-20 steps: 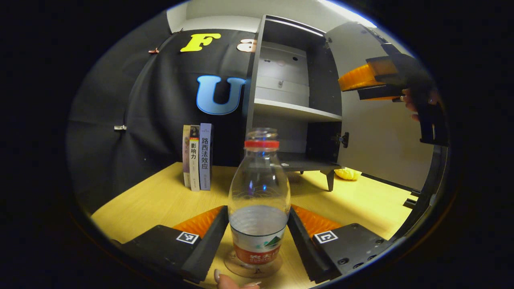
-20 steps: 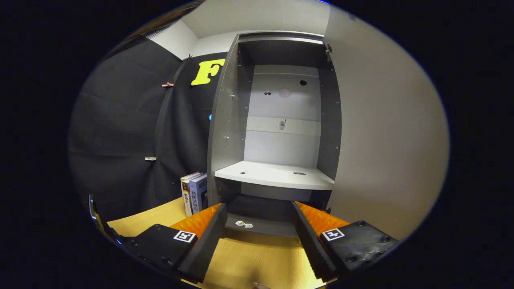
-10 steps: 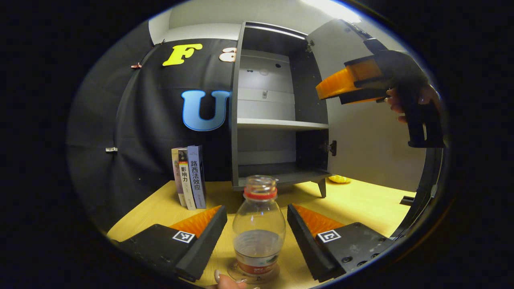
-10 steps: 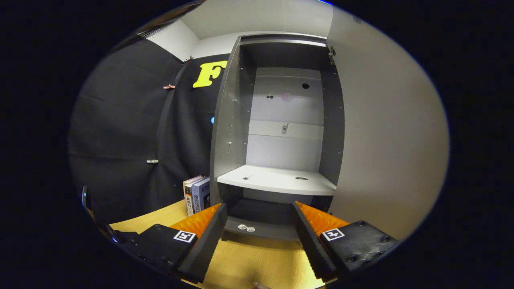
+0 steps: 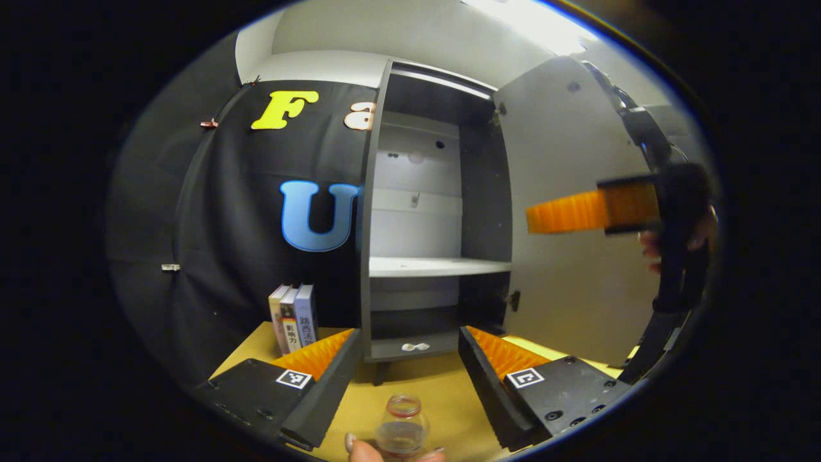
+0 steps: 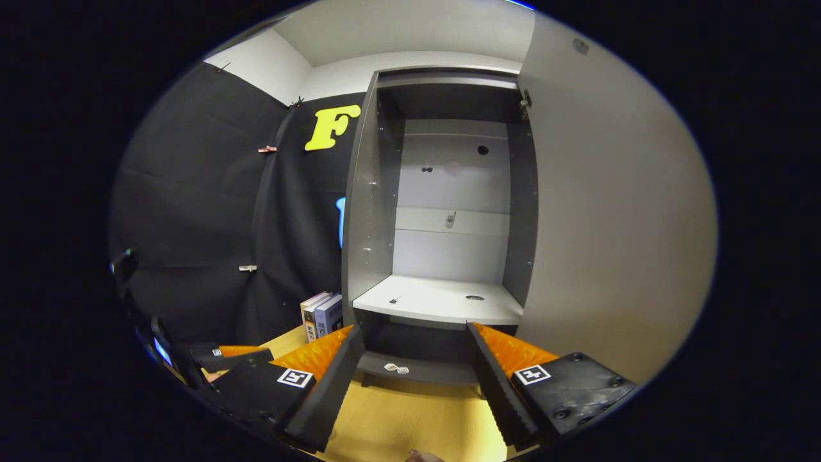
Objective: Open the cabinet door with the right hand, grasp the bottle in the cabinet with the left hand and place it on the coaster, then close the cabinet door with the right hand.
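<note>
A clear bottle [image 5: 401,435] with a red neck ring and some water stands on the wooden table [image 5: 449,401], small and low in the left gripper view, well below and apart from my open left gripper [image 5: 407,337]. Fingertips of a hand [image 5: 351,443] show beside it. I cannot make out the coaster under it. The grey cabinet [image 5: 375,212] stands open, its door [image 5: 564,192] swung out to the right. A hand holds the right gripper [image 5: 564,212] in front of that door. In the right gripper view my right gripper [image 6: 412,330] is open, facing the cabinet [image 6: 359,212] beside the door [image 6: 609,212].
Three books [image 5: 294,317] stand upright left of the cabinet, against the black cloth. Small white bits [image 6: 392,367] lie on the cabinet floor under the white shelf [image 6: 442,300]. The left gripper [image 6: 231,356] shows low at the left in the right gripper view.
My left gripper has drawn back and risen away from the bottle, which stays standing on the table. The right gripper has sunk lower in front of the door.
</note>
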A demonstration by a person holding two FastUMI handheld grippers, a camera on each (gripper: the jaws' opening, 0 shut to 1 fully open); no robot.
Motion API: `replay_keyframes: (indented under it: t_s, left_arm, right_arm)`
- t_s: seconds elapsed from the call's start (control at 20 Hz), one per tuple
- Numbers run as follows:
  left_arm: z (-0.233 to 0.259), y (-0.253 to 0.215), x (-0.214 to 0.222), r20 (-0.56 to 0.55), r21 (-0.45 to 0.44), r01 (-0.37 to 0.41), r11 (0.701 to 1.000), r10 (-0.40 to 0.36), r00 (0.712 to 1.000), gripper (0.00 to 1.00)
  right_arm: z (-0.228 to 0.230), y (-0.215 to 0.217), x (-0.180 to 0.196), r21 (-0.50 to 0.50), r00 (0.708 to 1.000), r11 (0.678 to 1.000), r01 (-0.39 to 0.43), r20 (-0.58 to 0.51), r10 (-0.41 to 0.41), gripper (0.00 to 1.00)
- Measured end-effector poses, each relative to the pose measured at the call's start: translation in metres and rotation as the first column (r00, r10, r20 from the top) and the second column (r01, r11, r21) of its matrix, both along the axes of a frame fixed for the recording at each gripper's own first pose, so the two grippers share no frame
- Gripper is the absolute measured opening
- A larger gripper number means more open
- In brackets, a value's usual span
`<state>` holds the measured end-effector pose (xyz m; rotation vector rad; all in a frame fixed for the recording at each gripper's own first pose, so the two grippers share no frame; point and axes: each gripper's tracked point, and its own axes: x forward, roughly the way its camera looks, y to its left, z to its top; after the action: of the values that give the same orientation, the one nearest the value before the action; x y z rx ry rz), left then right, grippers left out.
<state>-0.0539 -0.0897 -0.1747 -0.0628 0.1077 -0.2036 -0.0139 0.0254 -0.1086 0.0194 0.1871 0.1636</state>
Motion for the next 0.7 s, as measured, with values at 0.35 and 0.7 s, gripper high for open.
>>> replay_keyframes:
  t_s: [0.35, 0.7]
  left_arm:
    - [0.053, -0.042, 0.006, 0.014, -0.018, 0.227, 0.974, -0.227, 0.974, 0.93]
    - [0.056, -0.092, 0.027, -0.005, -0.057, 0.343, 0.938, -0.344, 0.939, 0.90]
  right_arm:
    - [0.041, -0.114, -0.080, -0.071, 0.918, 0.915, 0.397, 0.025, -0.396, 0.94]
    - [0.048, -0.215, -0.164, -0.091, 0.759, 0.755, 0.649, 0.012, -0.651, 0.98]
